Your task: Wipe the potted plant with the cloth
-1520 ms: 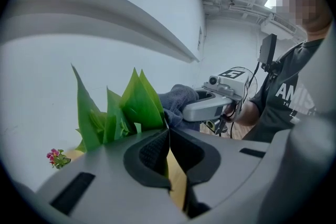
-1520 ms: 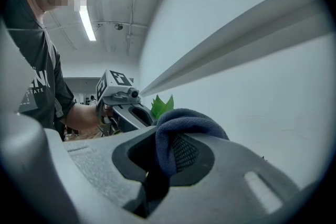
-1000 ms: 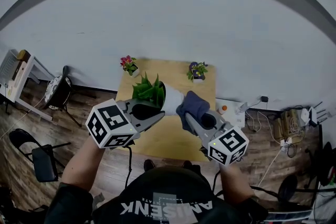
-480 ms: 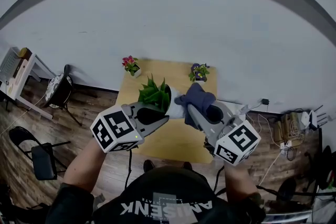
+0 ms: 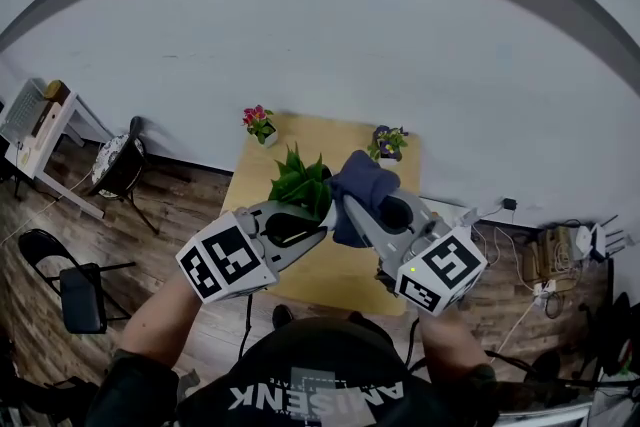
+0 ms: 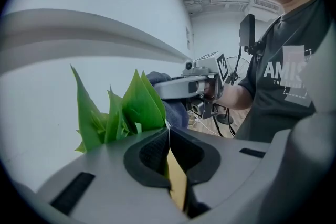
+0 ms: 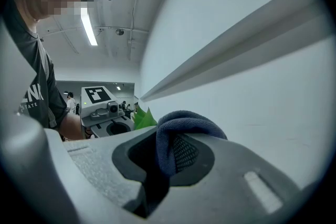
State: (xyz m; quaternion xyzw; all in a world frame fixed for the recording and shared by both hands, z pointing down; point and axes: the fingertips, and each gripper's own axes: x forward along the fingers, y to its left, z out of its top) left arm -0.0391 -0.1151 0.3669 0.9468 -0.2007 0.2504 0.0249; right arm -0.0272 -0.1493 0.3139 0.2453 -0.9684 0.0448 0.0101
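A small potted plant with pointed green leaves (image 5: 299, 179) is held up over the wooden table (image 5: 252, 187). My left gripper (image 5: 322, 221) is shut on a thin pale edge at the plant's base, seemingly the pot's rim. In the left gripper view the leaves (image 6: 131, 110) rise just left of the shut left gripper (image 6: 168, 136). My right gripper (image 5: 346, 206) is shut on a dark blue cloth (image 5: 362, 183), which lies against the plant's right side and hides the pot. In the right gripper view the cloth (image 7: 184, 131) bulges from the right gripper (image 7: 168, 149), with a leaf tip (image 7: 143, 118) beyond.
Two other small potted plants stand at the table's far edge, one with pink flowers (image 5: 260, 122) and one with purple flowers (image 5: 388, 143). Chairs (image 5: 80, 295) stand on the wooden floor at the left. Cables and sockets lie on the floor at the right.
My right gripper has lifted the cloth and brought it left against the plant, covering the white pot that showed before. The left gripper has rolled the plant a little.
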